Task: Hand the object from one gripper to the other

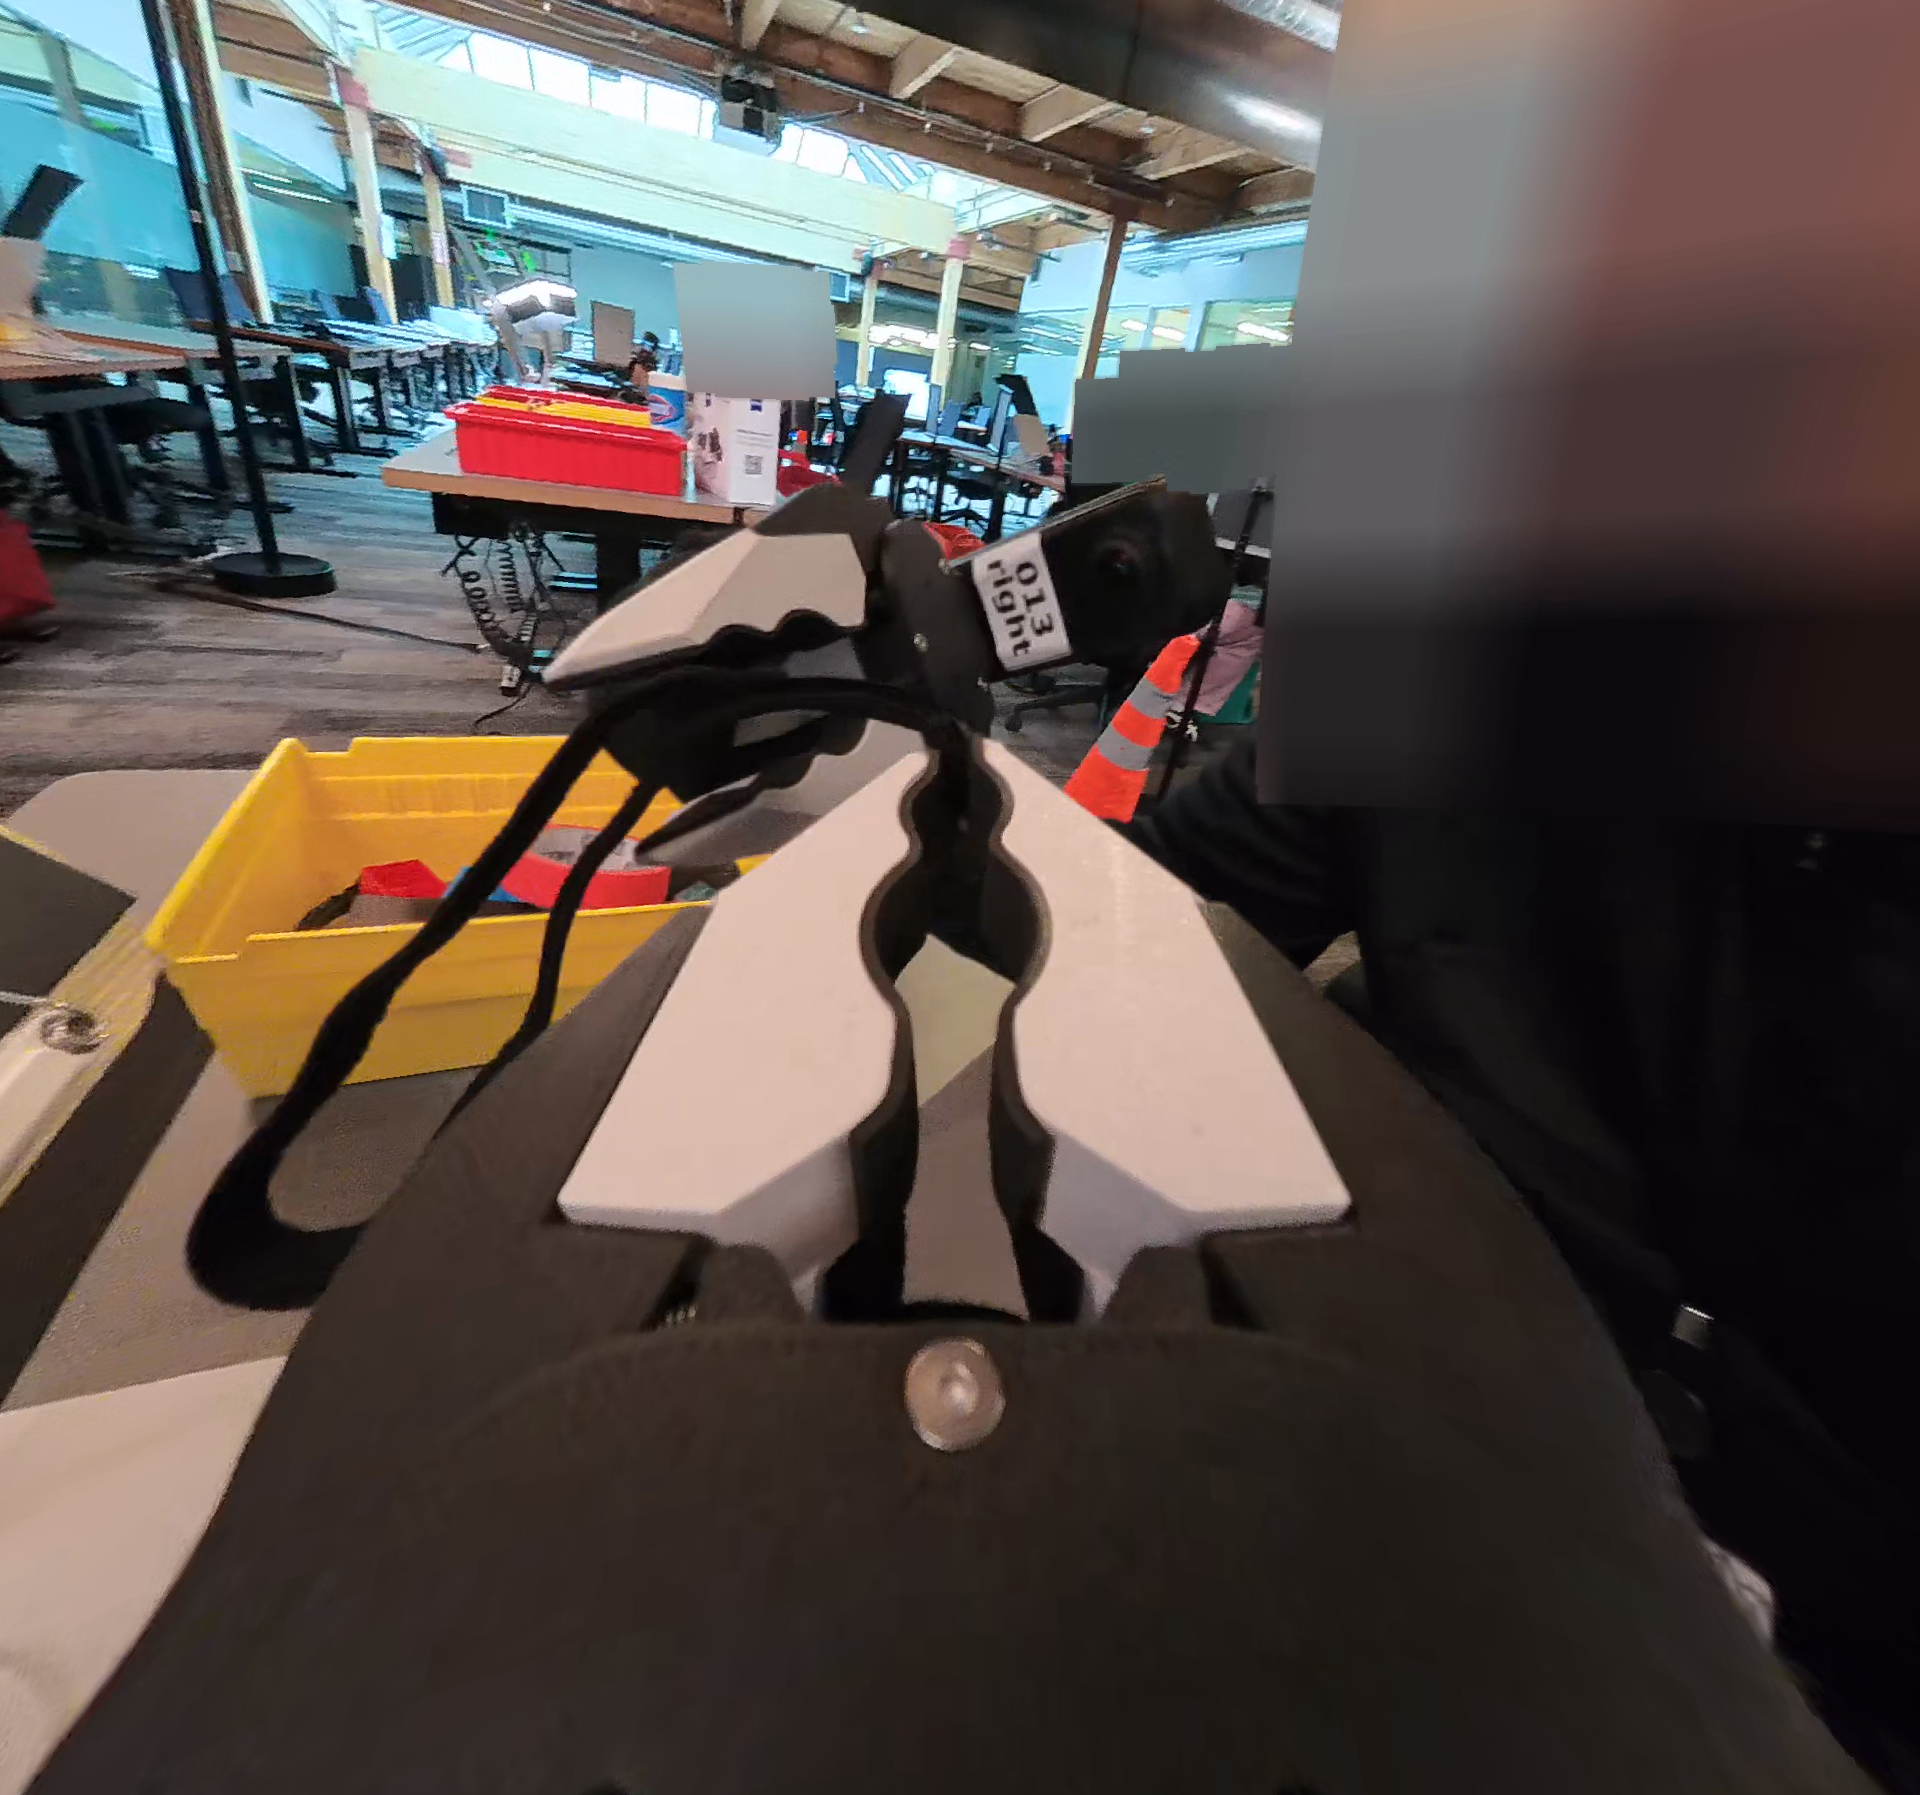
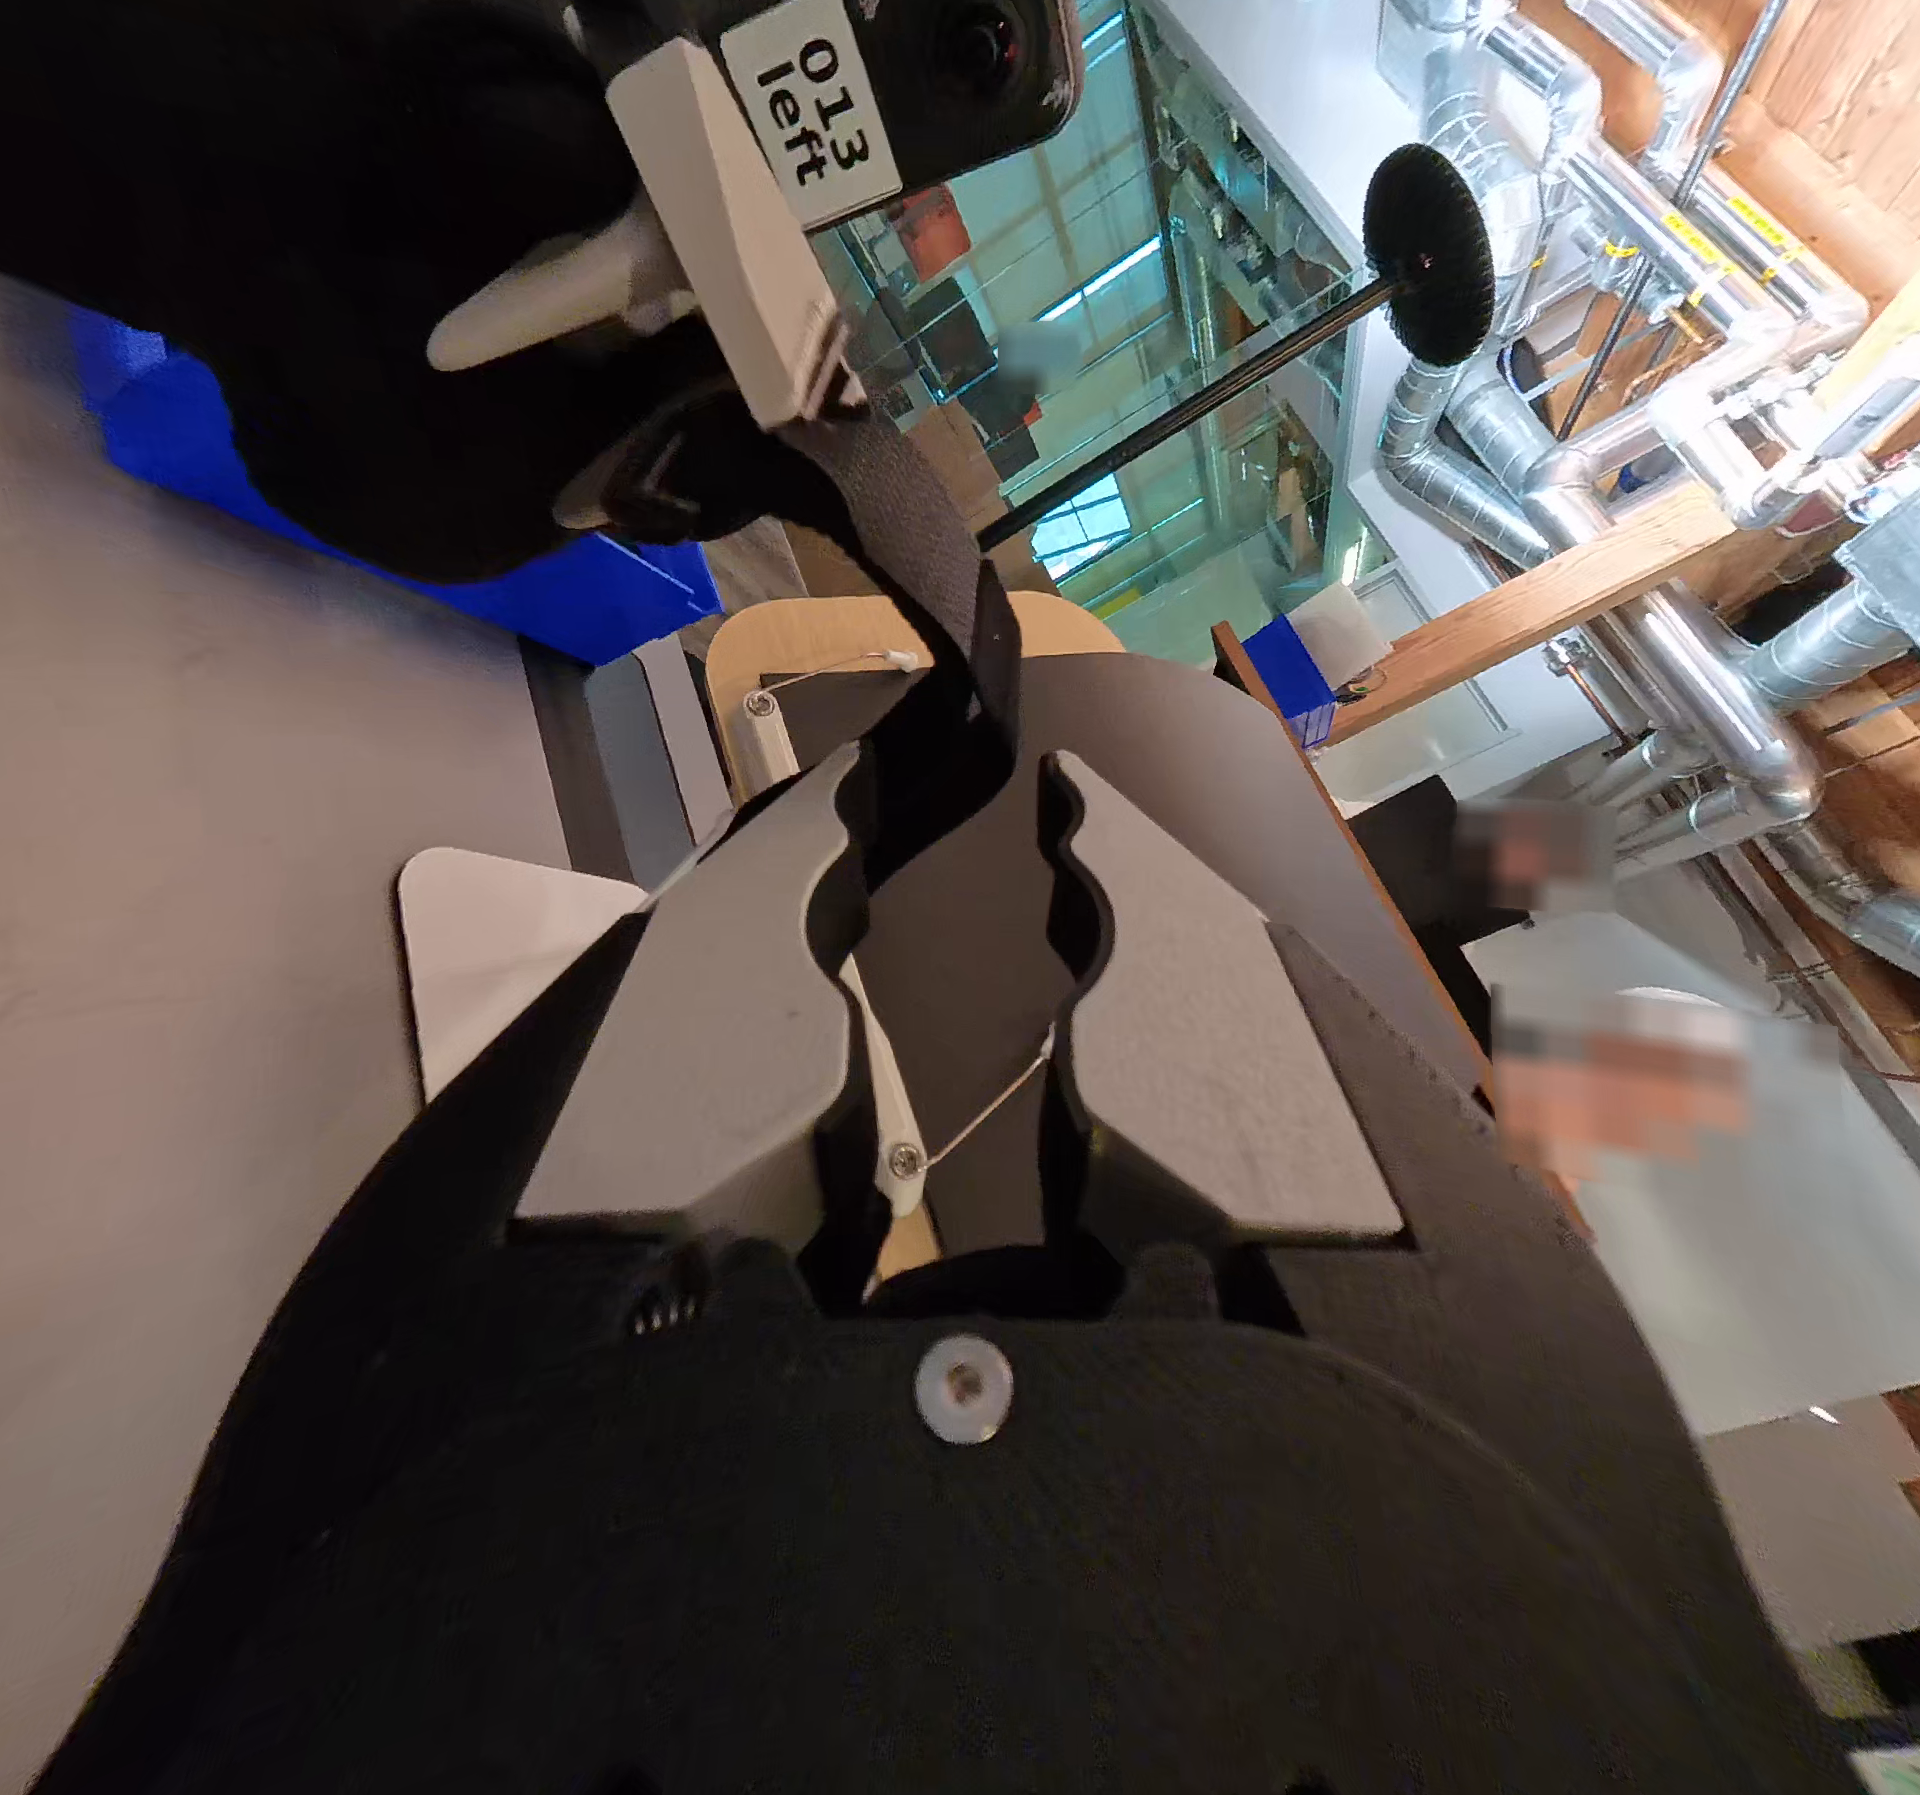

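In the left wrist view, a black cord (image 1: 457,924) is being pinched at the tips of the left tool (image 1: 951,774), while the right tool (image 1: 665,717), tilted downward, is also clamped on it. In the right wrist view, the right tool (image 2: 951,769), rolled sideways, is being kept narrow on the cord (image 2: 925,789); its grip should be confirmed before the other is released.
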{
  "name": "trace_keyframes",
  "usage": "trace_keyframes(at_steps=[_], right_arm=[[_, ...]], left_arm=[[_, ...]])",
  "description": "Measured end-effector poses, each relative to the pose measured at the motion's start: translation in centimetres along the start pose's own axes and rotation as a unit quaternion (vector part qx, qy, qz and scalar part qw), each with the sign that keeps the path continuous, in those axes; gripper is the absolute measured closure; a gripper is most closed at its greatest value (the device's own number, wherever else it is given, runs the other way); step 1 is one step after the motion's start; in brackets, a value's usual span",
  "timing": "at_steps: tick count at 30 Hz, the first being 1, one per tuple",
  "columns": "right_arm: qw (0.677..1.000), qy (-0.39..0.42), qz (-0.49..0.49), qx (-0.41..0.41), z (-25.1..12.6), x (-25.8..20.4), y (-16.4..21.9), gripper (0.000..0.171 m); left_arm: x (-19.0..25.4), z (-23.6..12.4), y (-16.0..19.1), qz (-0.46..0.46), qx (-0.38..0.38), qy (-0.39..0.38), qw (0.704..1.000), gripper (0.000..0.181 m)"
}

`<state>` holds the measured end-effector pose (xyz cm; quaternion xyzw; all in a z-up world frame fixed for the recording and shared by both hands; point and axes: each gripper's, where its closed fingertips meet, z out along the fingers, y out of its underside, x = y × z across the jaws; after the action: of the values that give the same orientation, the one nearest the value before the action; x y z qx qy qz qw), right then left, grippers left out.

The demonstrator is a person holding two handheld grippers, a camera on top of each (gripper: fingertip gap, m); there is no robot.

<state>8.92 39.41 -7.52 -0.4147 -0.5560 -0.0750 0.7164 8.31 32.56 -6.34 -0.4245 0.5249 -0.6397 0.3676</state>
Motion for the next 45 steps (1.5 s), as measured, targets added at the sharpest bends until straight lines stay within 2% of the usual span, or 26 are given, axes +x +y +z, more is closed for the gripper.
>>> trace_keyframes(at_steps=[2,4,8,12,15,17,19,22,24,26,30,34,35,39,45], right_arm=[[1.0,-0.005,0.022,0.013,0.1,-0.1,-0.2,0.146],[0.998,-0.023,0.048,0.02,0.0,-0.4,-0.2,0.166],[0.991,-0.051,0.118,0.03,-0.3,-0.2,-0.1,0.169],[0.966,-0.077,0.234,0.072,-1.3,1.1,-0.6,0.17],[0.936,-0.114,0.32,0.095,-2.1,1.8,-0.5,0.17],[0.908,-0.142,0.378,0.112,-2.6,2.1,-0.5,0.17],[0.883,-0.169,0.421,0.123,-2.9,2.1,-0.5,0.17],[0.851,-0.216,0.456,0.145,-3.8,1.8,-1.0,0.17],[0.827,-0.257,0.475,0.158,-4.6,1.4,-1.7,0.17],[0.811,-0.293,0.478,0.167,-5.4,0.7,-2.3,0.17],[0.778,-0.345,0.486,0.198,-6.7,0.2,-3.7,0.17],[0.761,-0.341,0.514,0.202,-6.6,0.8,-3.3,0.17],[0.757,-0.337,0.523,0.199,-6.5,1.0,-2.9,0.17],[0.744,-0.318,0.559,0.181,-5.8,1.4,-0.9,0.17],[0.726,-0.31,0.597,0.146,-4.8,0.9,1.1,0.17]], left_arm=[[0.4,0.1,0.0,-0.007,0.005,0.018,1.0,0.18],[0.5,0.3,0.0,-0.013,0.008,0.027,1.0,0.18],[0.7,0.7,0.2,0.0,0.0,0.024,1.0,0.178],[0.7,0.2,-0.4,0.05,-0.003,-0.016,0.999,0.148],[0.4,-1.2,-1.8,0.09,0.014,-0.057,0.994,0.142],[-0.8,-2.0,-1.8,0.159,-0.007,-0.126,0.979,0.141],[-2.4,-2.4,-0.6,0.221,-0.067,-0.191,0.954,0.141],[-4.7,-2.7,1.0,0.257,-0.141,-0.26,0.92,0.138],[-5.2,-2.2,2.2,0.23,-0.151,-0.244,0.93,0.138],[-6.3,-2.3,2.8,0.224,-0.155,-0.256,0.928,0.14],[-8.4,-2.4,4.8,0.263,-0.216,-0.292,0.894,0.142],[-8.2,-0.3,5.9,0.327,-0.241,-0.278,0.871,0.124],[-8.0,0.2,6.0,0.338,-0.241,-0.275,0.867,0.117],[-6.9,1.9,4.8,0.385,-0.215,-0.274,0.855,0.108],[-5.3,3.4,2.2,0.488,-0.192,-0.311,0.792,0.103]])
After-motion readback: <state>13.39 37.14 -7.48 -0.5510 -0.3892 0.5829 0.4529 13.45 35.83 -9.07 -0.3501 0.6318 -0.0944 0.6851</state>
